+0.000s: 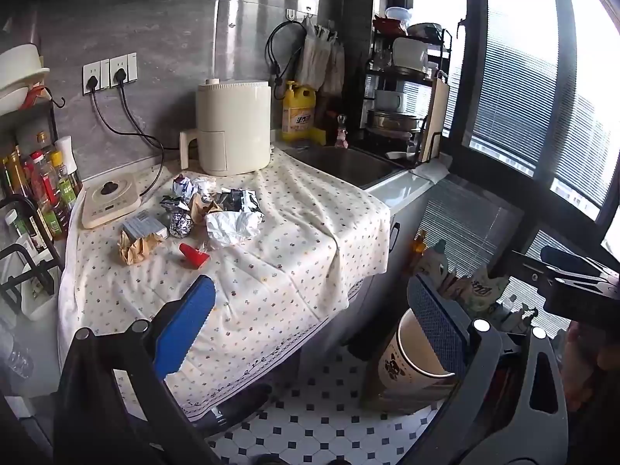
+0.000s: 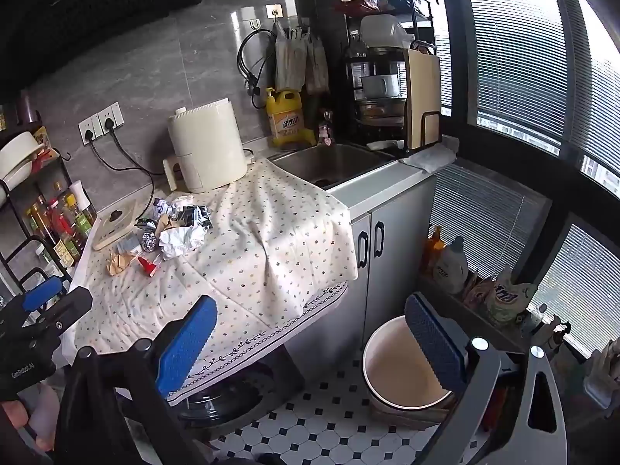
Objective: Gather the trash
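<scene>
A heap of trash lies on the flowered tablecloth (image 1: 279,255): crumpled white paper (image 1: 232,226), a foil ball (image 1: 180,224), a black-and-white wrapper (image 1: 238,199), brown paper (image 1: 137,248), a small box (image 1: 143,228) and a red piece (image 1: 193,257). The same heap shows in the right wrist view, with the white paper (image 2: 182,240) in front. A white bin (image 2: 403,368) stands on the floor at the right, also in the left wrist view (image 1: 410,352). My left gripper (image 1: 314,333) is open and empty, short of the trash. My right gripper (image 2: 310,345) is open and empty, between table edge and bin.
A cream air fryer (image 1: 232,128), an induction hob (image 1: 110,199) and a bottle rack (image 1: 35,193) stand around the trash. A sink (image 1: 345,162) and dish rack (image 1: 407,89) lie at the right. Bottles (image 2: 476,275) crowd the window sill by the bin.
</scene>
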